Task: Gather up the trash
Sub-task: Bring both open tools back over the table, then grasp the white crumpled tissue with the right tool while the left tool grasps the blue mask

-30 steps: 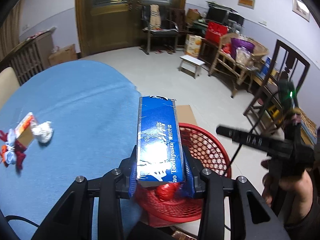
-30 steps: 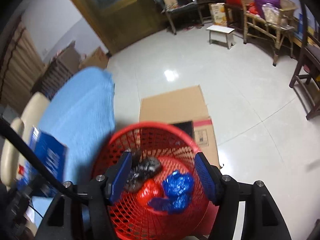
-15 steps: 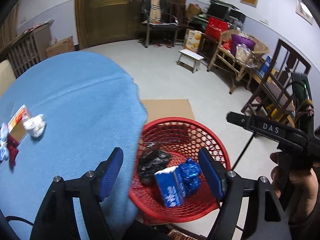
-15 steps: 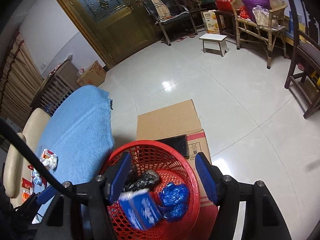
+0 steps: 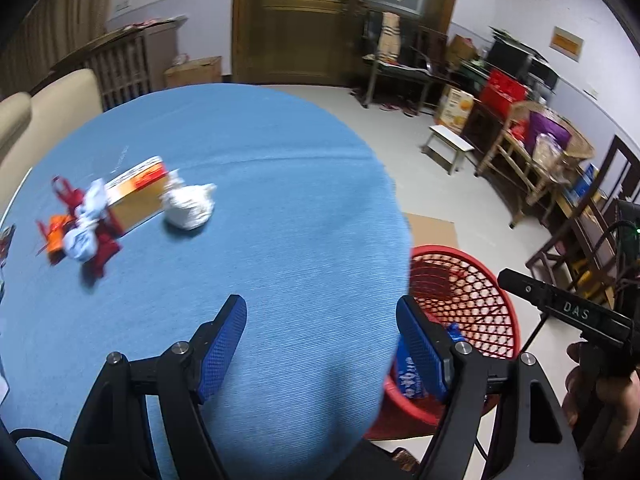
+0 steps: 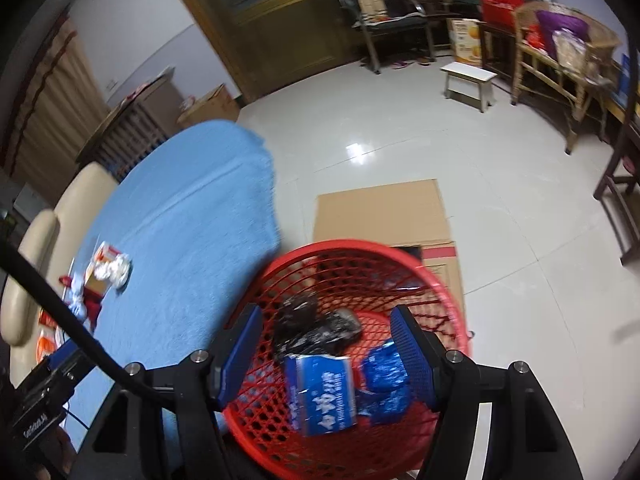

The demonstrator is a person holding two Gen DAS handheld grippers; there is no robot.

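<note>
Fingers of the left gripper (image 5: 320,340) stand released above the round table under a blue ribbed cloth (image 5: 260,208), nothing between the blue pads. At about four o'clock from them, past the table edge, sits the red plastic lattice basket (image 5: 476,280). The right gripper (image 6: 326,354) hangs over that basket (image 6: 448,292), its pads apart and gripping nothing. Inside lie a blue toothpaste box with white lettering (image 6: 322,392), a crumpled blue wrapper (image 6: 384,376) at three o'clock beside it, and a black crinkled bag (image 6: 312,326) at twelve. Farther across the cloth, toward ten o'clock in the left view, remaining trash waits: a white crumpled paper ball (image 5: 190,208), touching an orange-and-white carton (image 5: 136,196), then a red, white and orange wrapper heap (image 5: 84,232). Flattened brown cardboard (image 6: 380,212) lies on the floor beyond the basket.
</note>
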